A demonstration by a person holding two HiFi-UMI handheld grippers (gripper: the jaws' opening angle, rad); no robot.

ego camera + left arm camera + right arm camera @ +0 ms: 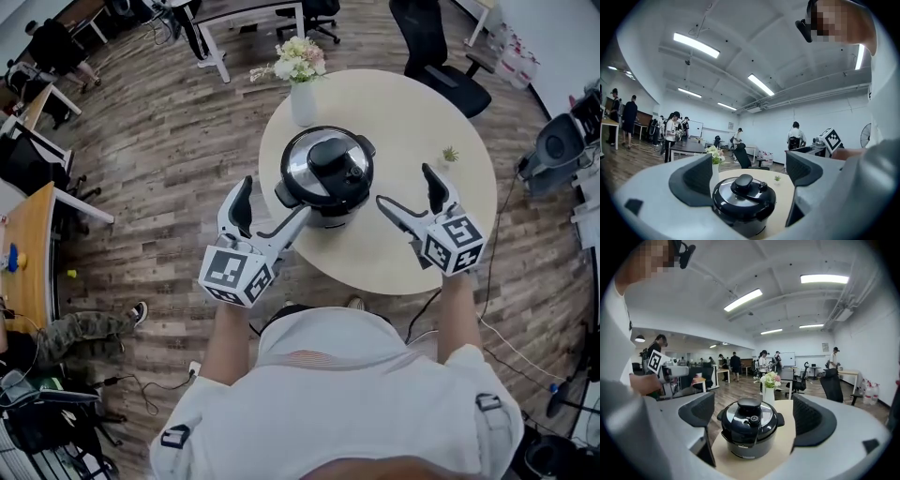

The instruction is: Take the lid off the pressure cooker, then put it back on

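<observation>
We see a black cooker [328,202], lid [323,161] on w/ shiny rim, on a round beige table [422,239] nr a flower vase [302,98]; wood-floor office. Left gripper [275,199] & right gripper [403,185] wide open, empty.

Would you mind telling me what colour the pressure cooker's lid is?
The lid is shiny silver with a black handle across it, clearest in the head view.

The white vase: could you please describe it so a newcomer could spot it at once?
Find the round beige table on the wooden floor. At its far edge, behind the black pressure cooker, stands the white vase; it alone holds pale flowers.
</observation>
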